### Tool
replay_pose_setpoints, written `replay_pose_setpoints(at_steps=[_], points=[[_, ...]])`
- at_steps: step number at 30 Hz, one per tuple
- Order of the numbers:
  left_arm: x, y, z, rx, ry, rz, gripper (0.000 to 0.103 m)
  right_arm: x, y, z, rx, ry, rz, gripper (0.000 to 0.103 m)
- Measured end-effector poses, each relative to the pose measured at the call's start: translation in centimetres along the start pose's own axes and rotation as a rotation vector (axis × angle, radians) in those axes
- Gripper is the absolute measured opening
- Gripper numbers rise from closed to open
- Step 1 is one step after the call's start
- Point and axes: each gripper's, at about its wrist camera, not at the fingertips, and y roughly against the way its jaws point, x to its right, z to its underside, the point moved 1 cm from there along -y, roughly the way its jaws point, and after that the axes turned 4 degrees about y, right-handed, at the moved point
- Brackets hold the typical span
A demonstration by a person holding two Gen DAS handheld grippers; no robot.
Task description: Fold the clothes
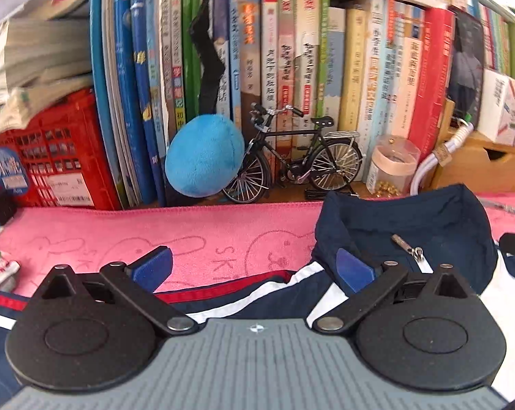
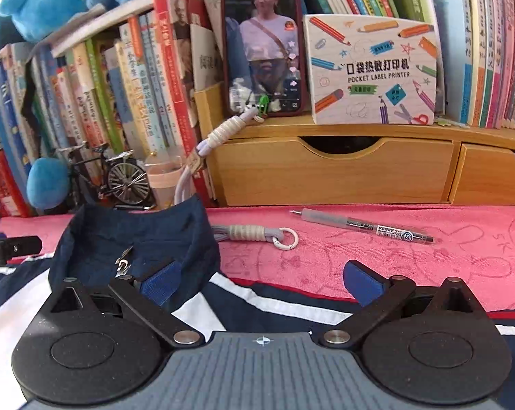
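A worktop under a pink towel [image 1: 86, 229] backs onto rows of upright books [image 1: 301, 54], a red crate [image 1: 52, 157] and wooden drawers [image 2: 332, 171] in daylight.

The right hand-held gripper [image 2: 260, 282] hangs with fingers spread over a navy jacket [image 2: 134, 239] on the pink-covered tabletop [image 2: 428, 263]; a pen [image 2: 363, 227] lies at two o'clock.

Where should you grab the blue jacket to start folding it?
Probably at the shoulders, either side of the raised collar. The jacket lies flat on the pink towel, so each open gripper, left and right, can come down from above and pinch the edge.
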Motion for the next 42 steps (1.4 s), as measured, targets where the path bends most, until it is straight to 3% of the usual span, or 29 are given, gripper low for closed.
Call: replay_pose_setpoints(at_steps=[2,7,9,12,15,18,24,28,31,35,37,40,42], points=[[1.0,0.7,0.5,0.008,-0.072,0.002,0.103,-0.9,0.8,0.3,-0.007,0.062,-0.010,0.103],[1.9,-0.5,1.8,-0.056,-0.086,-0.028,0.103,-3.1,2.6,1.0,-0.027,0.211,-0.031,0.103],[1.3,-0.3,2.3,-0.070,-0.067,-0.048,0.103,-2.3,1.5,1.3,-0.059,0.194,0.037,0.103],[0.7,1.8,3.1,-0.062,-0.059,-0.033,0.103,0.9,2.7,1.1,-0.056,0.031,0.149,0.100],[0.4,4.5,3.9,-0.043,-0.065,0.003,0.103,2.8,7.2,1.6,0.025,0.004,0.027,0.100],[1.5,8.3,5.3,-0.035,-0.102,0.074,0.103,3.2,12.9,3.3,0.079,0.059,-0.108,0.103],[2.9,16.9,11.5,-0.069,-0.188,0.237,0.103,-1.2,23.3,11.7,0.046,0.249,-0.381,0.103],[3.0,22.5,16.4,-0.067,-0.301,0.322,0.103,-5.1,30.0,17.6,0.044,0.363,-0.535,0.103],[3.3,27.1,19.1,-0.027,-0.440,0.405,0.103,-9.0,35.0,21.3,0.113,0.633,-0.531,0.103],[4.5,30.1,22.1,0.013,-0.628,0.456,0.103,-13.5,37.5,24.7,0.105,0.991,-0.516,0.103],[5.2,31.3,23.7,0.034,-0.723,0.475,0.103,-15.1,37.2,25.4,0.098,1.054,-0.515,0.102],[5.1,30.5,24.8,0.011,-0.736,0.491,0.103,-16.7,36.0,26.1,0.085,1.109,-0.490,0.099],[4.0,29.6,25.5,-0.032,-0.715,0.485,0.103,-15.5,35.5,26.0,0.058,1.075,-0.480,0.099]])
